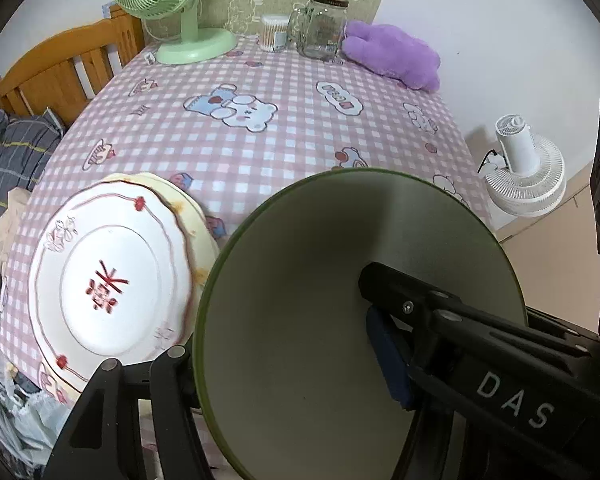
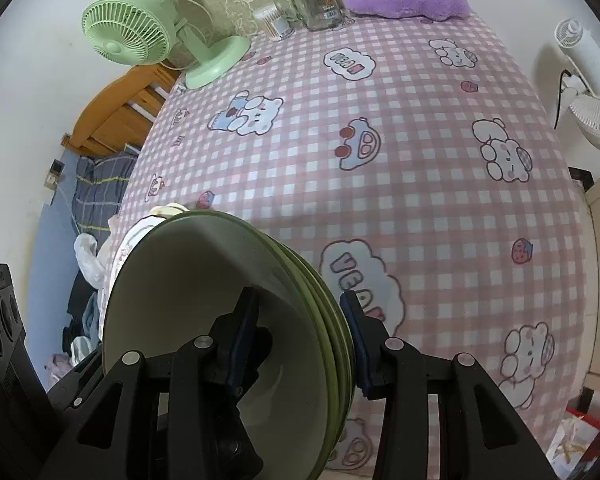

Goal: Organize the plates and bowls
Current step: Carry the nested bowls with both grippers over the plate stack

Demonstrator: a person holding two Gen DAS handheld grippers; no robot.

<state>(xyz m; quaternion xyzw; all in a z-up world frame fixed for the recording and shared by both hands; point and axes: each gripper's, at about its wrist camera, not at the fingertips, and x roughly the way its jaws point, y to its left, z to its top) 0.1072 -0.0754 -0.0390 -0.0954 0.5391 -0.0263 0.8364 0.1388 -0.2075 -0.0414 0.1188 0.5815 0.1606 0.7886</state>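
Plates first, over on the left: a white plate (image 1: 112, 276) with a red character in its middle and a wavy red-trimmed rim sits on a yellowish one underneath, near the left edge of the pink checked tabletop (image 1: 300, 128). Just right of that, a stack of green bowls (image 2: 228, 320) is held tilted on edge, cream insides facing the left wrist camera.

Both tools are on that stack. The left gripper (image 1: 284, 356) has its jaws pinching the bowl rim, one blue-padded finger (image 1: 392, 360) inside the bowl and the other out on the left by the plates. The right gripper (image 2: 300, 344) has its jaws clamped across the nested rims from the other side, one pad inside the top bowl, one against the outer green wall. From the right wrist view I count about three green rims, hard to be sure.

Farther back, left to right: a mint green desk fan (image 1: 160, 0), a tub of cotton swabs (image 1: 274, 32), a glass jar mug (image 1: 324, 26) with a dark lid, and a purple plush (image 1: 396, 56). A white fan (image 1: 524, 168) stands off the right side, beyond the tabletop edge.
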